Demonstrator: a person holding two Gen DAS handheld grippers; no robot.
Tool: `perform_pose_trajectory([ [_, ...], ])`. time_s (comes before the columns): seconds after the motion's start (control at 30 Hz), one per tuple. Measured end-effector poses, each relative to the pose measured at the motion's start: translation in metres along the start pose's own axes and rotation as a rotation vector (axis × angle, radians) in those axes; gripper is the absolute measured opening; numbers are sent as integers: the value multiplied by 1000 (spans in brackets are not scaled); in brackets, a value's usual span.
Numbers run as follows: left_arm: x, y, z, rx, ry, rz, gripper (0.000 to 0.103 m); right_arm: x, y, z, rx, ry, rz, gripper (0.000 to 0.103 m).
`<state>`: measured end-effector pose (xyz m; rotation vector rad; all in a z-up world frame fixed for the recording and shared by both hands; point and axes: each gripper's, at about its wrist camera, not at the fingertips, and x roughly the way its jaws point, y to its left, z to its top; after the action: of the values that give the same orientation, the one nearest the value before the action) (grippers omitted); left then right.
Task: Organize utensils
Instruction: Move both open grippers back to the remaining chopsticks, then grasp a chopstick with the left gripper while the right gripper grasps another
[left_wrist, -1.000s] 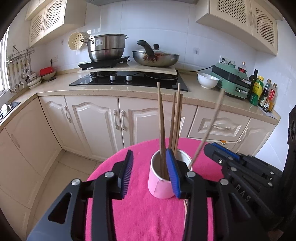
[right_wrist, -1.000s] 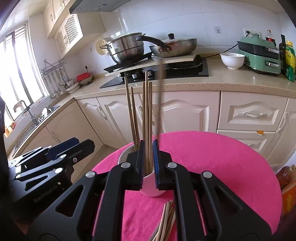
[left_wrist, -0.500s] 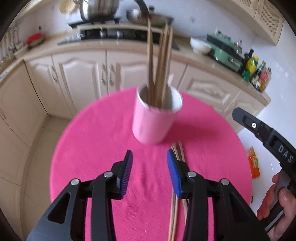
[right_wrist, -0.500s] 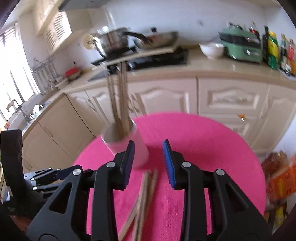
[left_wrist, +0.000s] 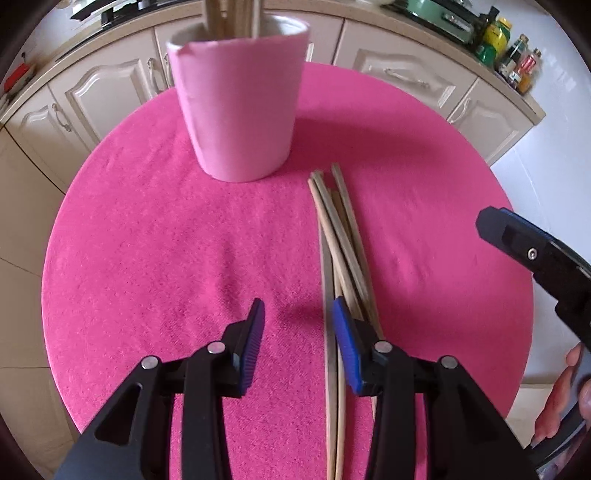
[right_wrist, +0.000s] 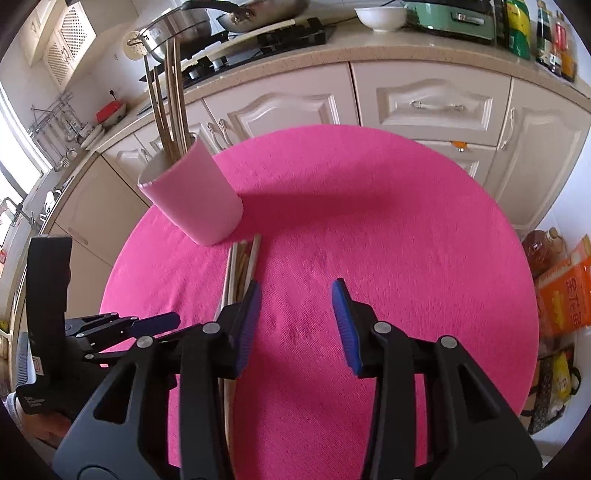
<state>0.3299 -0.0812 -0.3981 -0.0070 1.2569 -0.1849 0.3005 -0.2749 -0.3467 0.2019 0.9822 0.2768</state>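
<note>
A pink cup (left_wrist: 236, 110) stands on the round pink cloth (left_wrist: 147, 240) and holds several wooden chopsticks (right_wrist: 170, 96) upright. Several loose chopsticks (left_wrist: 340, 236) lie in a bundle on the cloth in front of the cup. My left gripper (left_wrist: 298, 308) is open low over the cloth with nothing between its fingers; its right finger hangs over the bundle. My right gripper (right_wrist: 295, 291) hovers to the right of the loose chopsticks (right_wrist: 243, 266), its jaws opening and empty. The cup (right_wrist: 195, 195) sits ahead and to its left, and the left gripper (right_wrist: 155, 322) shows at lower left.
Cream cabinets (right_wrist: 424, 107) and a counter with a stove, pots (right_wrist: 177, 29), a white bowl (right_wrist: 382, 16), a green appliance and bottles run behind the table. Bags and packets (right_wrist: 565, 295) sit on the floor to the right. A hand (left_wrist: 565, 391) holds the right gripper.
The right gripper let go of a chopstick over the cup and opened. Both grippers dropped and tilted down from the cup towards the loose chopsticks on the cloth.
</note>
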Motion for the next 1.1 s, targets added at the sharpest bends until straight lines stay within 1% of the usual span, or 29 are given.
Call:
perform_pose_trajectory([
  [0.13,8,-7,3,37,20,45,38,2,-1,-1,4,13,3,40],
  [0.2,9,-10,5,41,18,51,38,4,-2,0,3,20,5,40],
  [0.33,12,-17,16,52,16,95,38,10,-3,1,0,42,5,41],
  [0.4,14,-24,20,82,20,123,39,12,-2,0,-1,52,4,41],
  [0.43,15,-30,22,118,20,143,39,13,-2,0,-2,57,3,41],
  [0.47,15,-34,26,134,25,147,39,14,-1,0,-4,62,2,41],
  [0.6,19,-34,30,125,65,112,39,14,-1,-1,-4,71,2,41],
  [0.7,25,-28,30,101,92,71,38,16,-1,-1,0,77,1,42],
  [0.87,31,-32,32,110,92,93,38,19,-2,-2,8,94,0,42],
  [0.93,34,-34,38,93,98,91,37,20,-2,-2,9,102,-1,42],
  [0.97,34,-34,38,93,98,91,30,20,-1,-2,8,108,-3,42],
  [1.0,33,-34,39,93,95,90,16,22,-1,-1,6,115,-3,42],
  [1.03,33,-32,40,88,96,89,10,23,0,-1,4,124,-1,42],
  [1.1,32,-24,40,53,101,68,8,25,2,-1,-3,139,-3,42],
])
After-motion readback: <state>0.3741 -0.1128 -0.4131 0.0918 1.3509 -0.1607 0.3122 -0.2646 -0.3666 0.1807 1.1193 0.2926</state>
